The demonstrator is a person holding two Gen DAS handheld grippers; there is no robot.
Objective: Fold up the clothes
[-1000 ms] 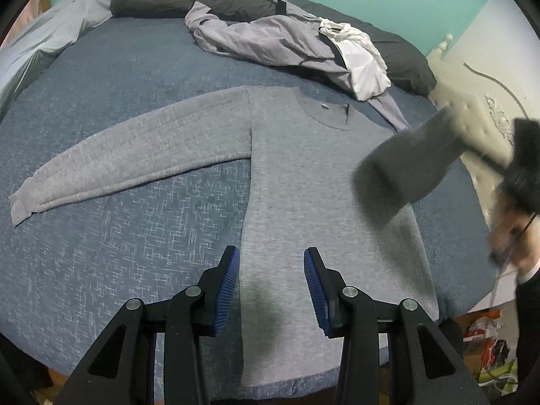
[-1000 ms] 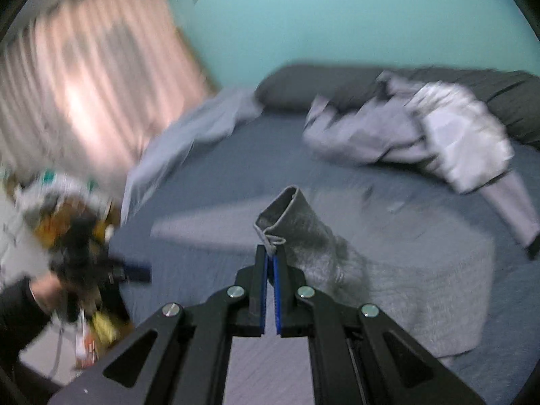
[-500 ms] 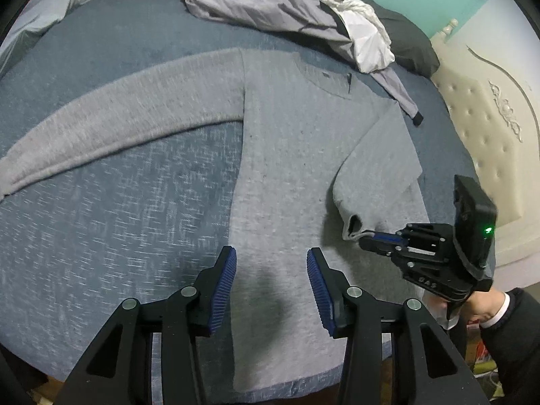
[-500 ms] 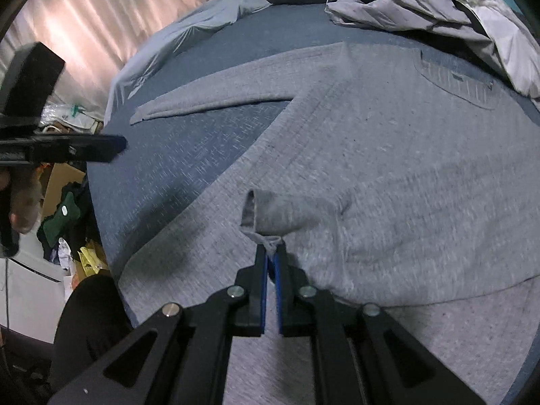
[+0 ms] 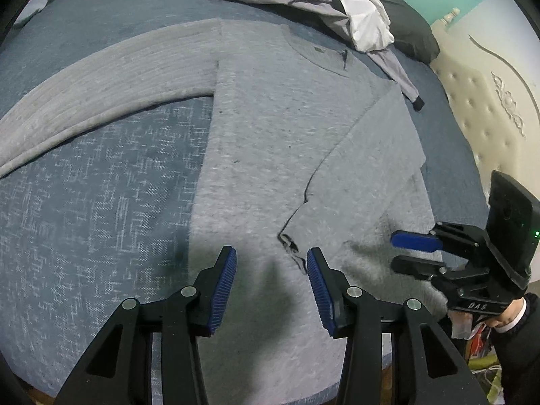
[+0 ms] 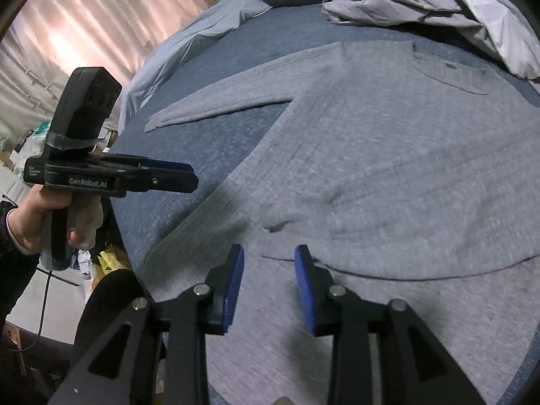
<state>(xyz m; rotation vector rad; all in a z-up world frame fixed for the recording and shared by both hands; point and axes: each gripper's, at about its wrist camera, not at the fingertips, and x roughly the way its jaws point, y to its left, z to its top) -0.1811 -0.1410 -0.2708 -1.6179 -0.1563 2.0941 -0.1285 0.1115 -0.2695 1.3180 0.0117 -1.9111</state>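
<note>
The grey sweater (image 5: 270, 155) lies flat on the bed (image 5: 101, 202), its right sleeve (image 5: 364, 175) folded across the body and its left sleeve (image 5: 101, 94) stretched out. The left gripper (image 5: 271, 281) and the right gripper (image 6: 269, 280) both stand open and hold nothing.

Right tool (image 6: 269, 271): fingers apart, empty, above sweater hem.
Sweater (image 6: 388, 175): grey, flat on bed (image 6: 209, 135), one sleeve folded across.
Left tool (image 6: 189, 179): over bed edge.
</note>
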